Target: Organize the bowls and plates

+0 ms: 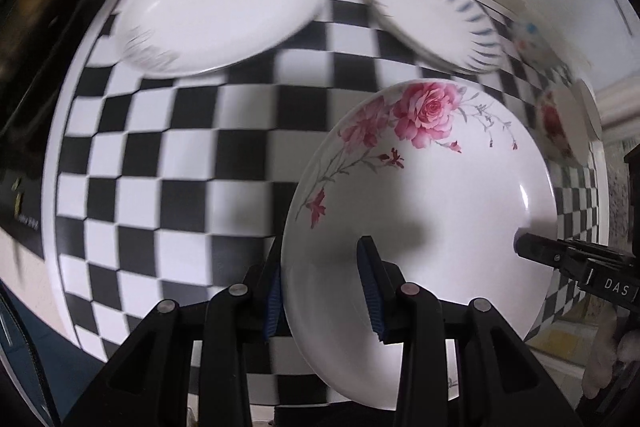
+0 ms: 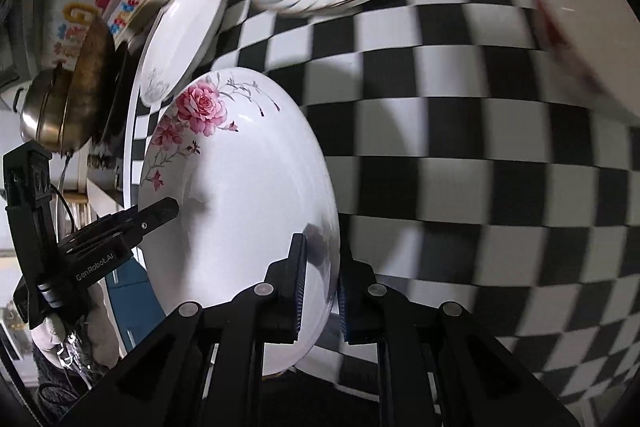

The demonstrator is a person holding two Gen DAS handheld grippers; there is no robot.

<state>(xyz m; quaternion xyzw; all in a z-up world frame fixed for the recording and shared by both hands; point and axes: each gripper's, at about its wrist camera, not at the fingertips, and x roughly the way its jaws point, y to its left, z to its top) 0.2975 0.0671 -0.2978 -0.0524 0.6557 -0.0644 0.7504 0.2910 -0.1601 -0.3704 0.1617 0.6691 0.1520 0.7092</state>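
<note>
Rose-patterned plate (image 1: 420, 195) hangs tilted above the black-and-white checkered table (image 1: 160, 195), held at opposite rims by both grippers. The left gripper (image 1: 324, 291) has its jaws clamped on the plate's near edge, one blue pad under the rim and one on the inner face. The right gripper (image 2: 322, 291) pinches the rim on the other side, its jaws closed on the thin edge. Farther back on the table lie a plain white plate (image 1: 216, 15) and a blue-striped plate (image 1: 436, 15), apart from each other. A metal pot (image 2: 52, 115) sits beyond the table edge.
</note>
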